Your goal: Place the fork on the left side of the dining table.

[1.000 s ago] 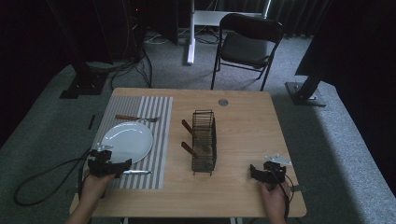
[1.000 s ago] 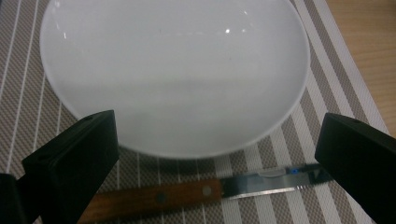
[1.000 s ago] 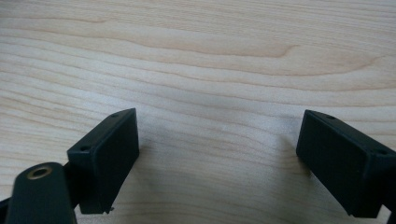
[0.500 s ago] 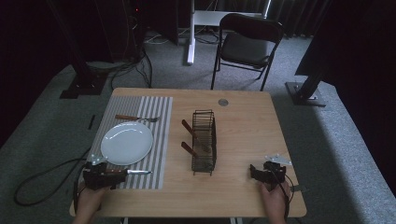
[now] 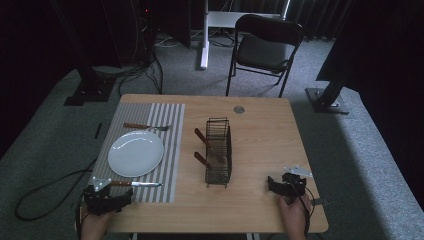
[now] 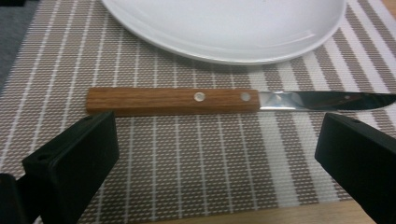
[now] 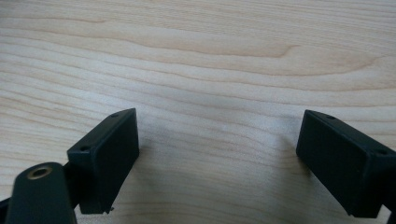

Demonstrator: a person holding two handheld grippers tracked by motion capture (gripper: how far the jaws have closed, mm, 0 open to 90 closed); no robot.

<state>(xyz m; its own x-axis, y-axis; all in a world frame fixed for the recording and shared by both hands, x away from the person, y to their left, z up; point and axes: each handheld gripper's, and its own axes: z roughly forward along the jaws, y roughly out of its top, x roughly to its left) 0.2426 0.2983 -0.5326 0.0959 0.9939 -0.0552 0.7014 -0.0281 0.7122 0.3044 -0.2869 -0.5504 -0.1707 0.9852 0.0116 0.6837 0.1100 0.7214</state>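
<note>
Resting at the near left corner of the wooden table (image 5: 260, 135), the left gripper (image 5: 106, 199) sits lower and farther back than it did a second ago, when it was up against the near edge of the white plate (image 5: 135, 153). Half a second ago it had already drawn back to about this spot. Its jaws are spread wide and grasp nothing. The knife (image 5: 135, 184) lies flat on the striped placemat (image 5: 172, 150), just beyond the jaws and apart from them, with its wooden handle to the left and its blade to the right, between the gripper and the plate. The right gripper (image 5: 281, 184) is where it was in both earlier frames, near the right front edge of the table, also released and empty.

The high view takes in the whole layout: a fork (image 5: 147, 127) on the mat beyond the plate, a black wire rack (image 5: 219, 150) in the middle of the table holding two brown-handled utensils, and a folding chair (image 5: 265, 47) on the carpet beyond. The left gripper view gives the close detail: the knife (image 6: 233, 100) has two metal rivets in its handle, the plate's (image 6: 224, 32) rim lies just past it, and the mat's (image 6: 187, 158) weave is brown and white. The right gripper view shows bare wood grain between its parted jaws.
</note>
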